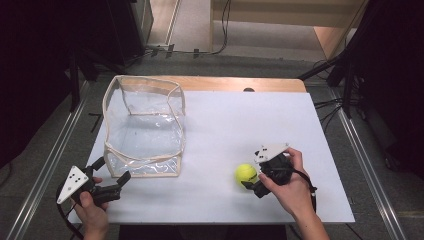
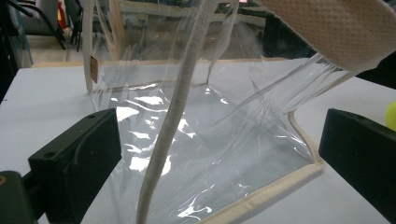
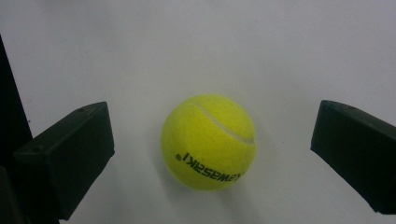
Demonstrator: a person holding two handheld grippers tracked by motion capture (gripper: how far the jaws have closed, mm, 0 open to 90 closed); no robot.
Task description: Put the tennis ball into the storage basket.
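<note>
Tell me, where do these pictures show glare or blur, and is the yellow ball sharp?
High view: dark surroundings, soft glare on the clear bag. Left gripper view: bright glints on the bag's plastic, and its near cloth strap is blurred. Right gripper view: the tennis ball is sharp enough to read its print, with a faint shadow beneath, between the open jaws of the right hand-held gripper.
</note>
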